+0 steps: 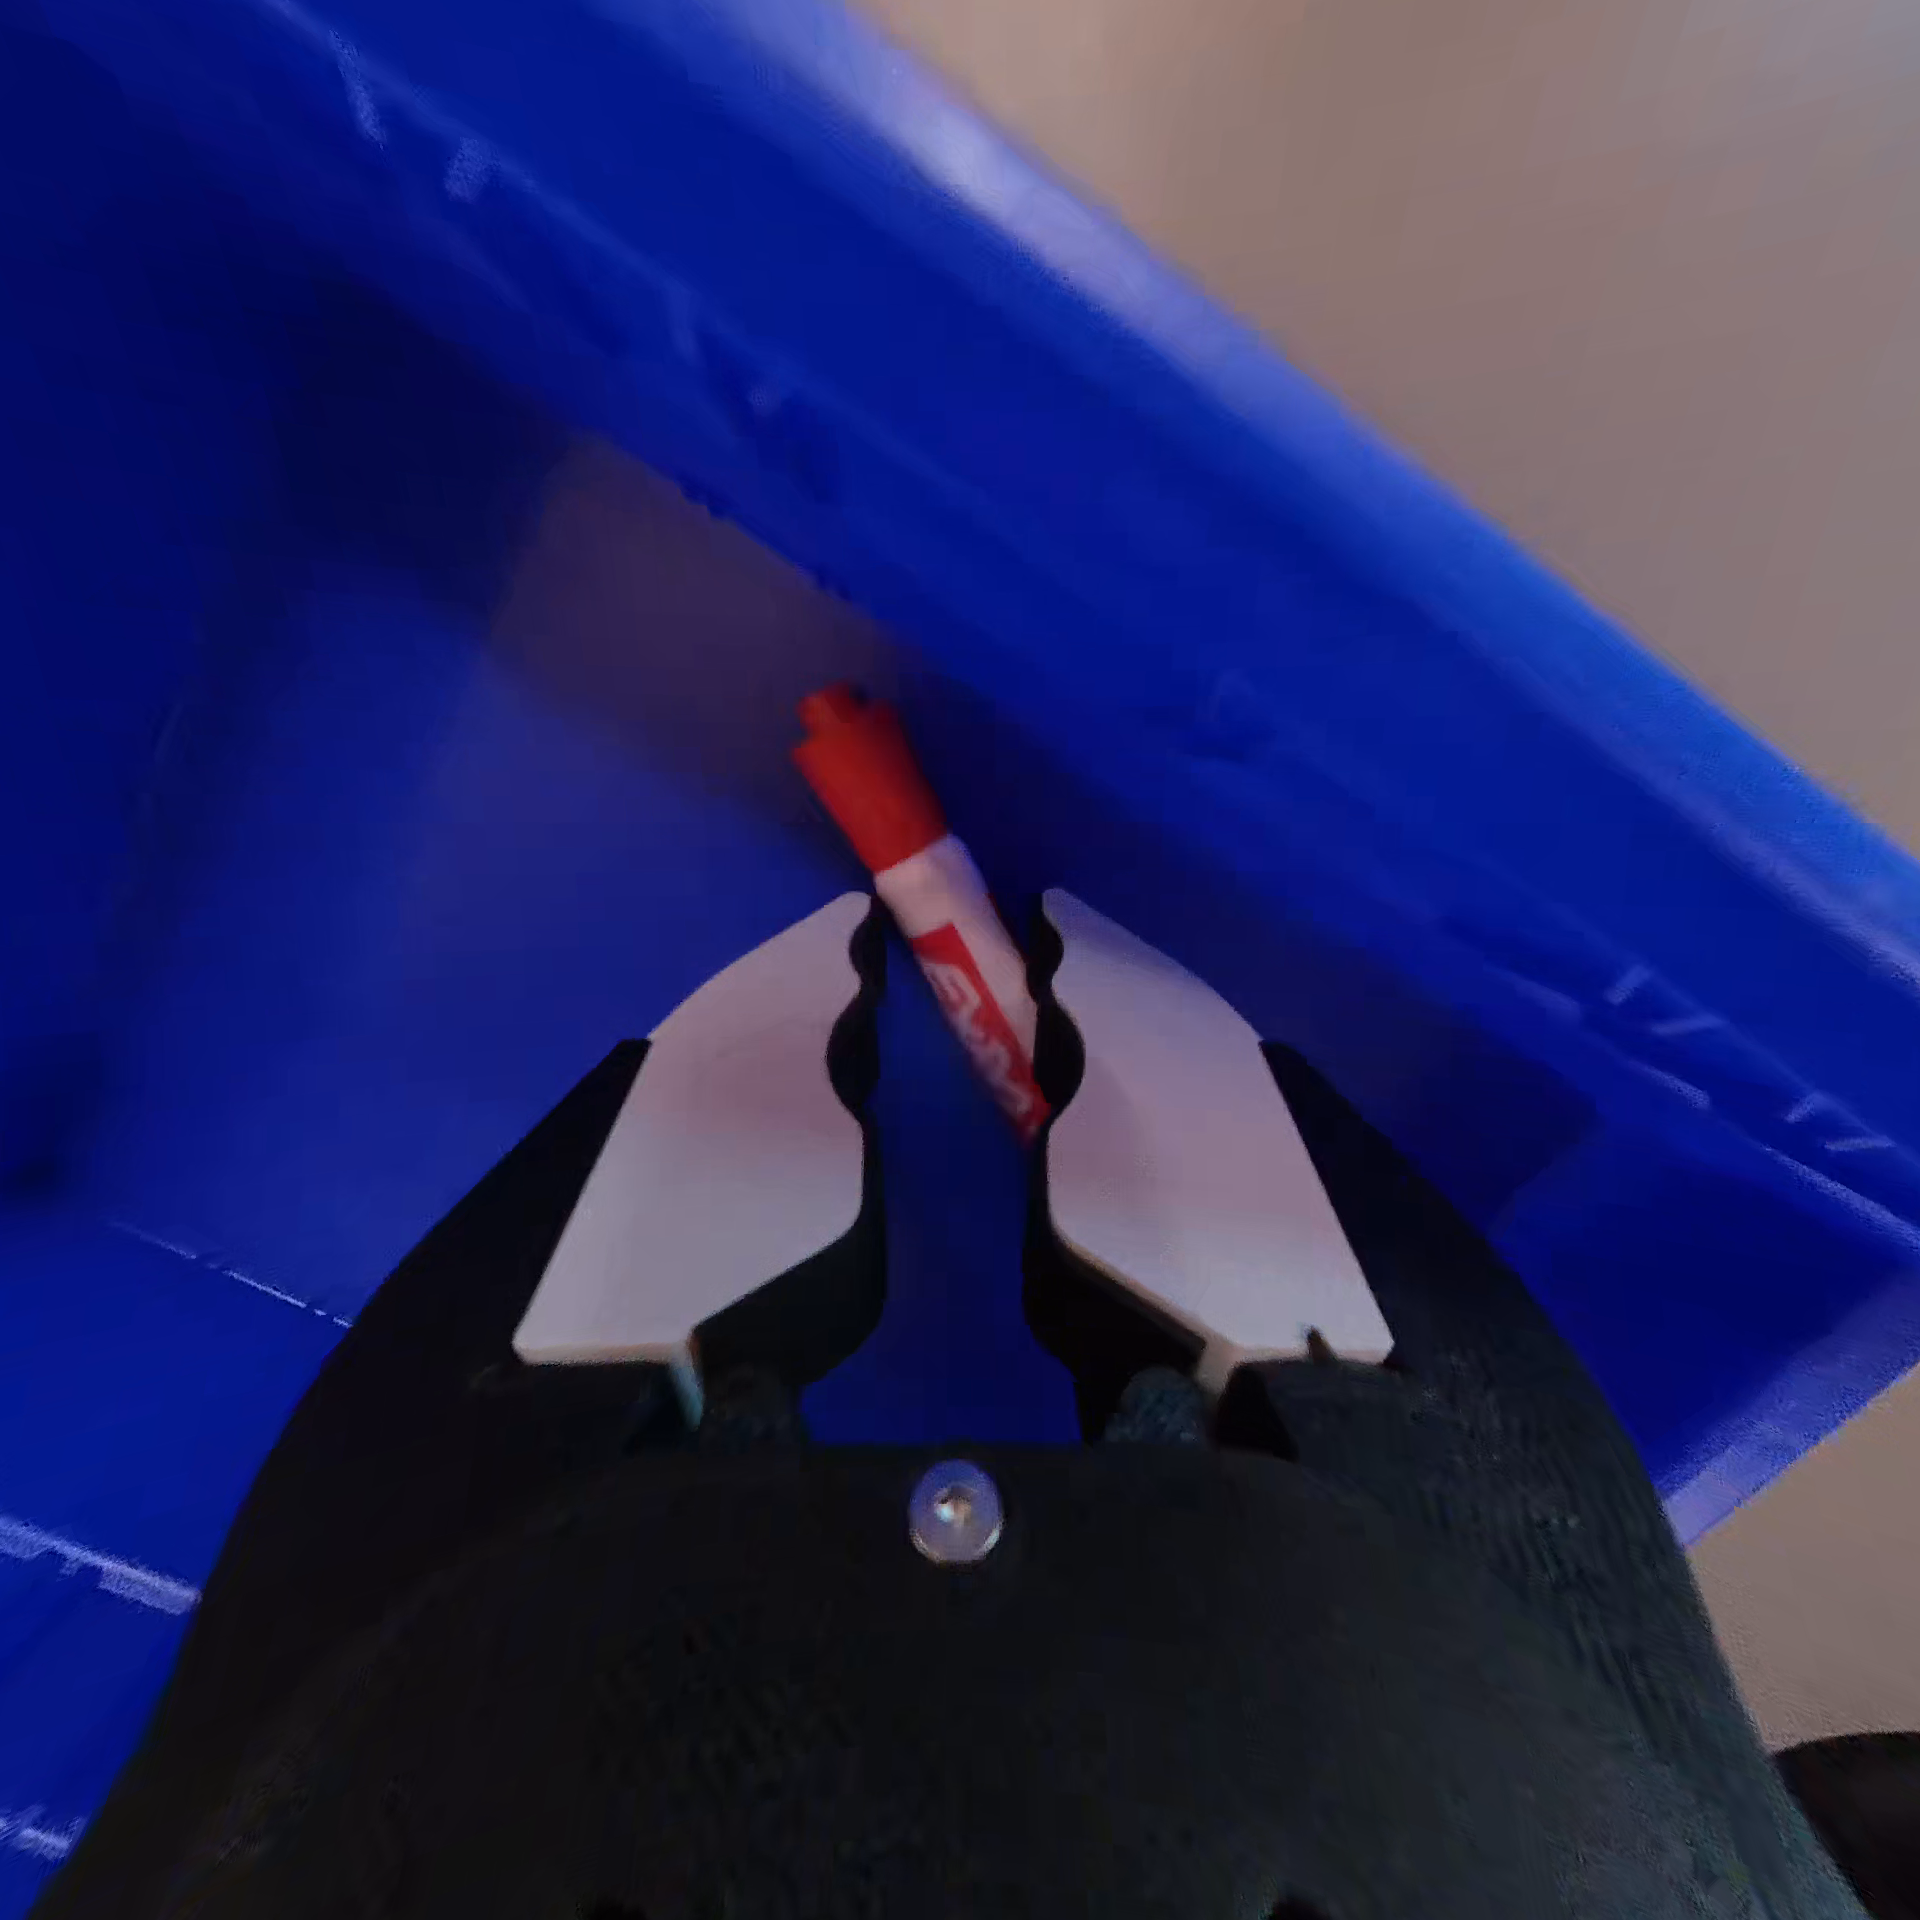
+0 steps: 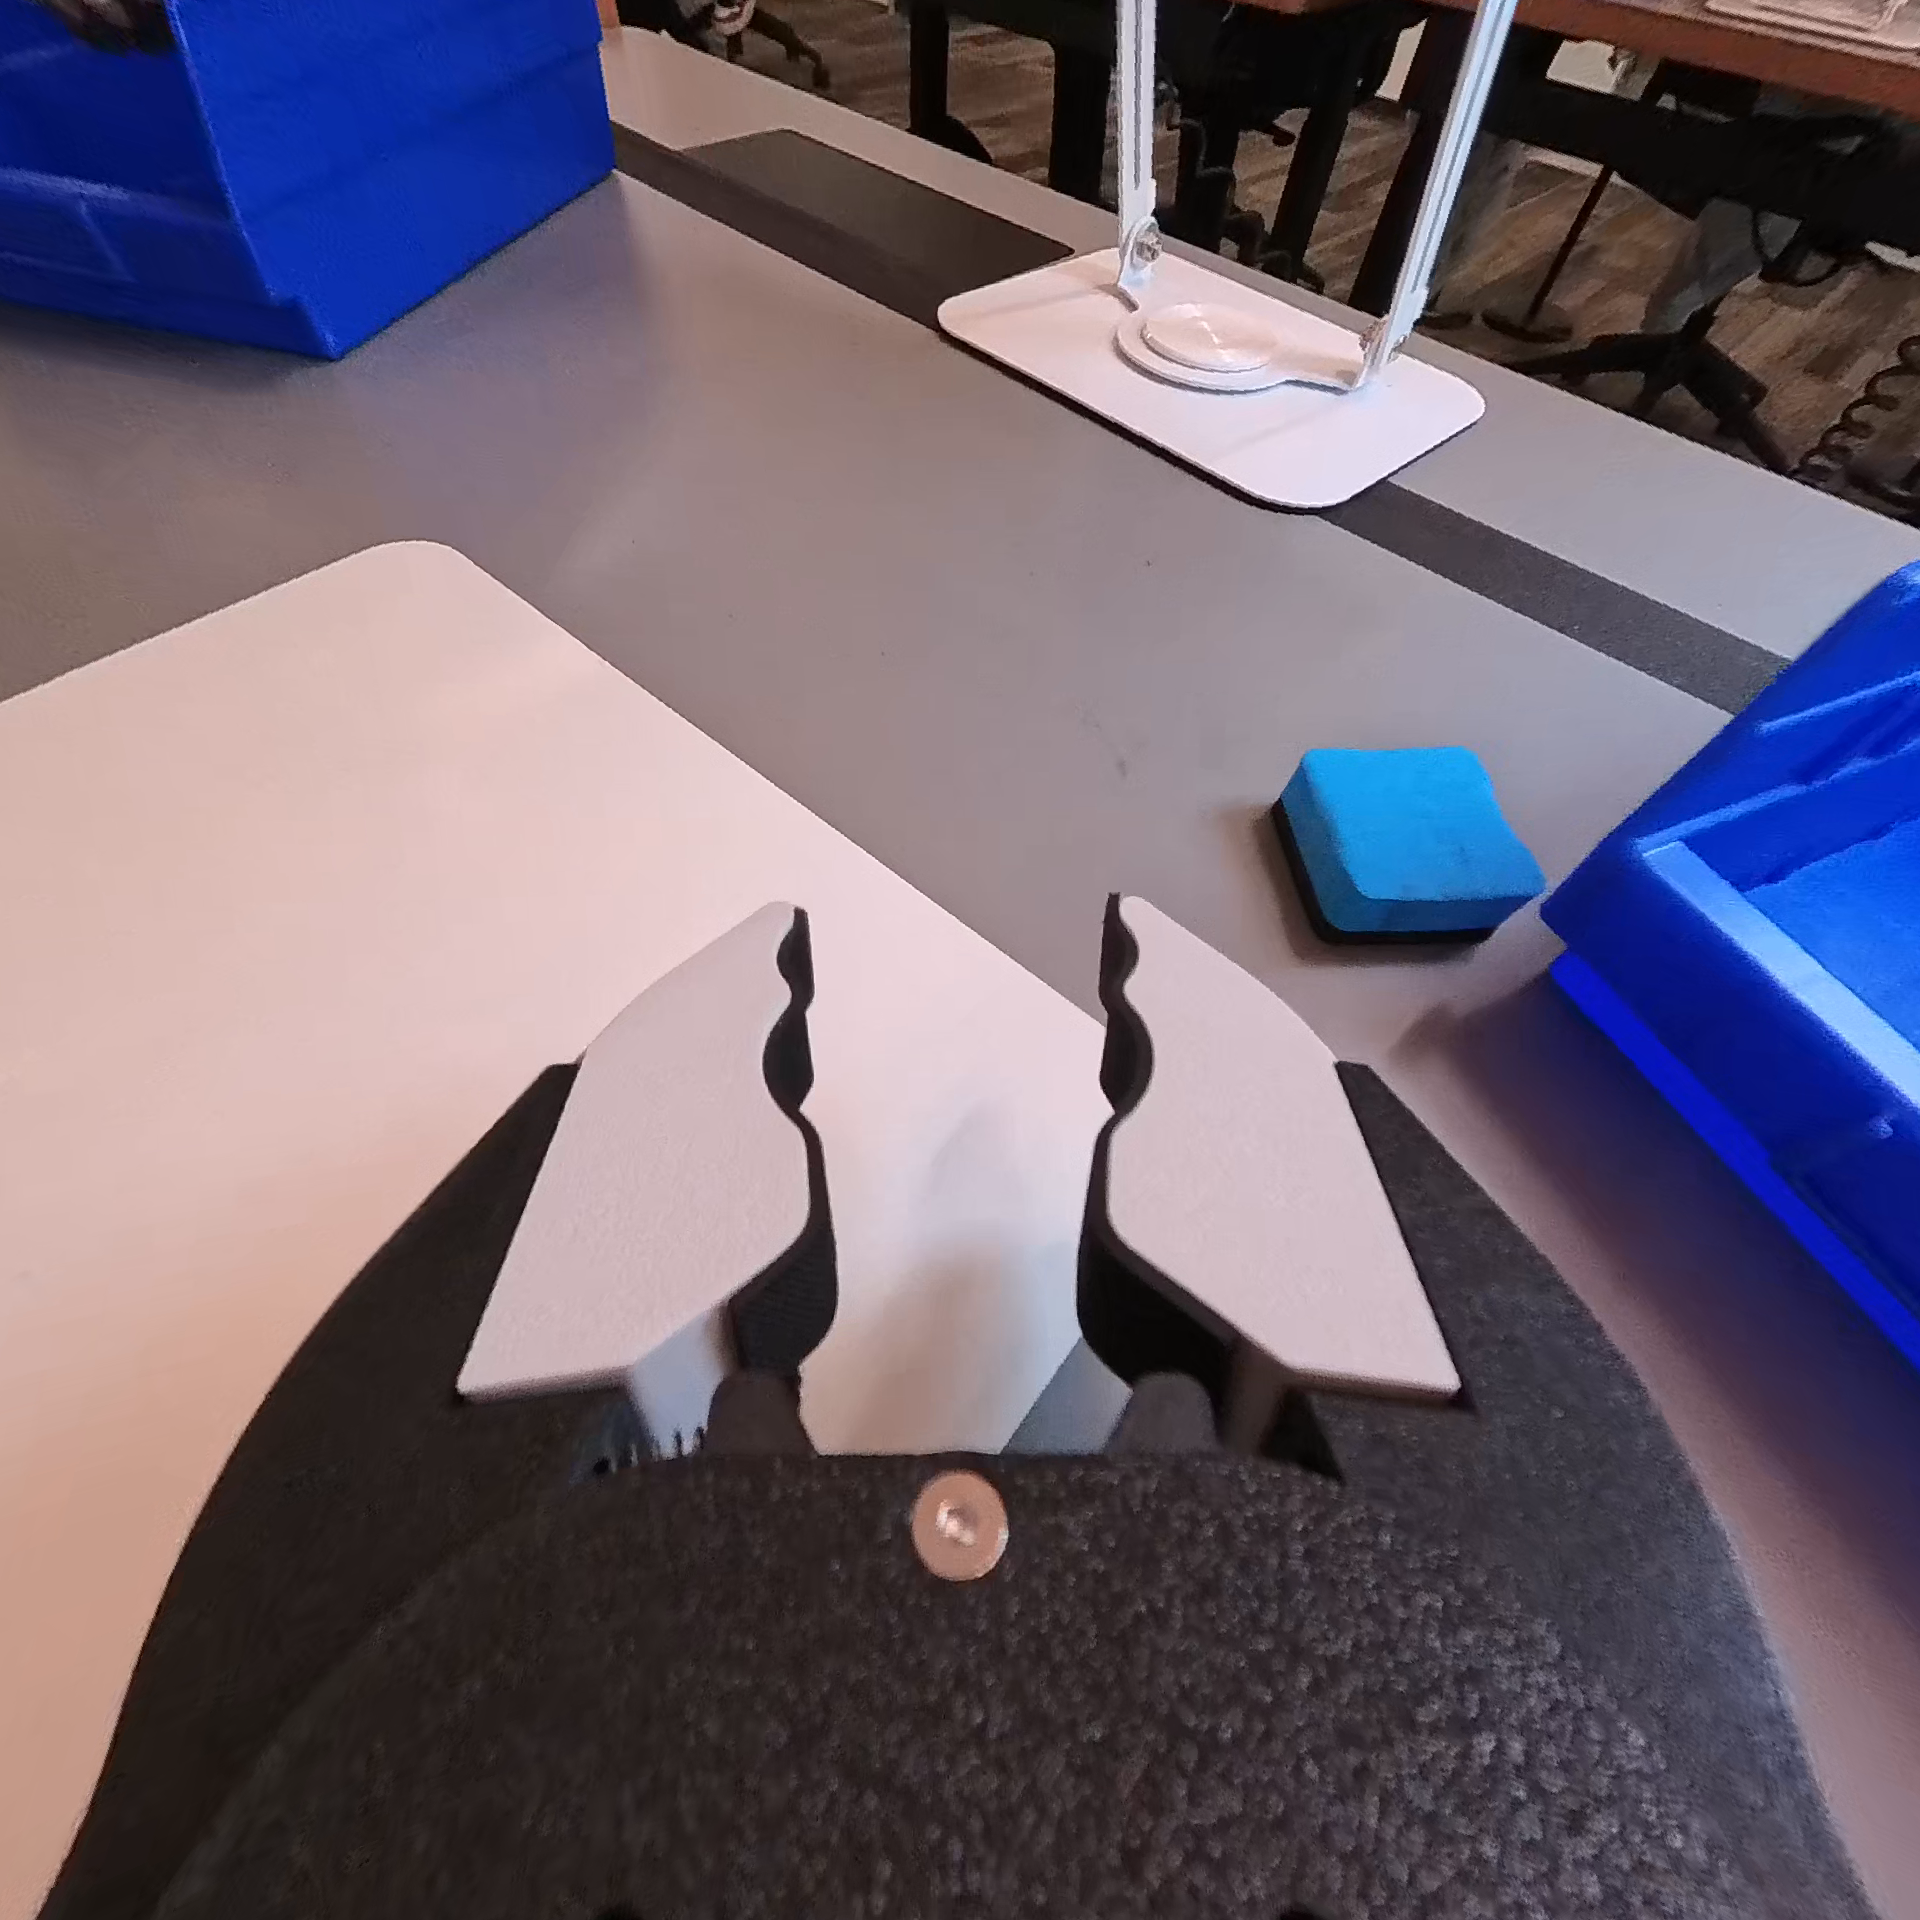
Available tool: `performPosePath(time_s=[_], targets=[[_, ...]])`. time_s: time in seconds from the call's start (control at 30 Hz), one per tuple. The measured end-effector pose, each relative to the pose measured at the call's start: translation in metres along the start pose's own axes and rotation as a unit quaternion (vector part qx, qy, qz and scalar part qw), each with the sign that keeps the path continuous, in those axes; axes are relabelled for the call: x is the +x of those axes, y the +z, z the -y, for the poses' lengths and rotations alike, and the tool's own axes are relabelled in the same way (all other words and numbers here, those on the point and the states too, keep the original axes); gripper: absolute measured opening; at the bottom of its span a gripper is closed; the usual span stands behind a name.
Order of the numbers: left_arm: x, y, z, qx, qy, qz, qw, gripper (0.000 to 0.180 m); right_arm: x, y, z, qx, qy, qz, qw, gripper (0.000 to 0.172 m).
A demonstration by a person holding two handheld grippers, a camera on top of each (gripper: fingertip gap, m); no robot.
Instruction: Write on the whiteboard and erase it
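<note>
Red cap up, the marker (image 1: 914, 883) stands centre frame inside the blue bin (image 1: 1143, 520) — its long axis tilts from cap at upper left to barrel at lower right, running between the left gripper (image 1: 956, 914) fingers; the barrel lies against the right-hand pad, a gap shows at the other, so jaws apart, nothing clamped. The right gripper (image 2: 956, 914) hovers spread over the whiteboard (image 2: 312, 831); the blue eraser (image 2: 1403, 852) sits right of it.
</note>
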State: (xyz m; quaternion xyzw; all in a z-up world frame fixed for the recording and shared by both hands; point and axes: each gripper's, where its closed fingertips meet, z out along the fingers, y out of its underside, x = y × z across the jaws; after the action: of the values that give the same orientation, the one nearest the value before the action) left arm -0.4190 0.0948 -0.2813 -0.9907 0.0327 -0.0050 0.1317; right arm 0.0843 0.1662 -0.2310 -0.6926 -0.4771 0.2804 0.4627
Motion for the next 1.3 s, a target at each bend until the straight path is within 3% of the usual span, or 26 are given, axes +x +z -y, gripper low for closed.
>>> performPosePath(time_s=[0.03, 0.13, 0.2, 0.27, 0.33, 0.4, 0.47, 0.57, 0.63, 0.7, 0.73, 0.87, 0.9, 1.03, 1.1, 1.17, 1.3], targets=[[0.003, -0.001, -0.001, -0.004, 0.004, -0.004, 1.000, 0.023, 0.000, 0.000, 0.000, -0.001, 0.000, 0.000, 1.000, 0.053], [-0.004, -0.006, -0.007, -0.022, 0.063, 0.041, 0.997, 0.021, -0.001, 0.000, 0.001, 0.001, -0.003, -0.002, 1.000, 0.053], [-0.005, -0.022, -0.002, 0.006, 0.086, 0.056, 0.995, 0.020, -0.003, -0.002, 0.005, 0.009, -0.015, -0.003, 1.000, 0.053], [0.003, -0.056, 0.016, 0.081, 0.105, 0.058, 0.989, 0.019, -0.007, -0.004, 0.010, 0.021, -0.028, -0.002, 0.999, 0.053], [0.039, -0.104, 0.038, 0.207, 0.135, 0.005, 0.969, 0.020, -0.014, -0.005, 0.019, 0.038, -0.044, 0.002, 0.998, 0.054], [0.094, -0.159, 0.052, 0.339, 0.152, -0.076, 0.925, 0.020, -0.026, -0.007, 0.034, 0.065, -0.057, 0.011, 0.996, 0.056], [0.165, -0.205, 0.050, 0.445, 0.179, -0.180, 0.859, 0.020, -0.050, -0.008, 0.060, 0.103, -0.069, 0.031, 0.992, 0.057], [0.269, -0.246, 0.032, 0.536, 0.205, -0.328, 0.750, 0.019, -0.099, -0.012, 0.103, 0.170, -0.084, 0.073, 0.979, 0.058], [0.325, -0.255, 0.024, 0.562, 0.196, -0.401, 0.696, 0.019, -0.132, -0.014, 0.129, 0.210, -0.093, 0.099, 0.968, 0.060], [0.369, -0.251, 0.020, 0.564, 0.186, -0.453, 0.665, 0.019, -0.159, -0.013, 0.146, 0.237, -0.105, 0.118, 0.959, 0.063], [0.383, -0.248, 0.022, 0.566, 0.169, -0.473, 0.654, 0.019, -0.168, -0.012, 0.151, 0.244, -0.112, 0.119, 0.956, 0.056], [0.394, -0.245, 0.032, 0.577, 0.081, -0.543, 0.605, 0.018, -0.154, -0.008, 0.151, 0.256, -0.129, 0.059, 0.956, 0.028], [0.391, -0.239, 0.035, 0.575, 0.066, -0.545, 0.607, 0.018, -0.142, -0.013, 0.152, 0.273, -0.127, 0.039, 0.953, 0.021], [0.390, -0.210, 0.027, 0.507, 0.033, -0.605, 0.613, 0.017, -0.111, -0.033, 0.160, 0.311, -0.138, 0.001, 0.940, 0.027], [0.391, -0.204, 0.023, 0.485, 0.014, -0.635, 0.601, 0.017, -0.116, -0.032, 0.158, 0.312, -0.181, -0.003, 0.933, 0.029], [0.397, -0.197, 0.020, 0.456, 0.016, -0.651, 0.607, 0.018, -0.126, -0.027, 0.155, 0.310, -0.195, 0.001, 0.930, 0.046], [0.396, -0.196, 0.016, 0.418, 0.016, -0.682, 0.599, 0.018, -0.134, -0.031, 0.154, 0.310, -0.212, 0.012, 0.927, 0.047]])
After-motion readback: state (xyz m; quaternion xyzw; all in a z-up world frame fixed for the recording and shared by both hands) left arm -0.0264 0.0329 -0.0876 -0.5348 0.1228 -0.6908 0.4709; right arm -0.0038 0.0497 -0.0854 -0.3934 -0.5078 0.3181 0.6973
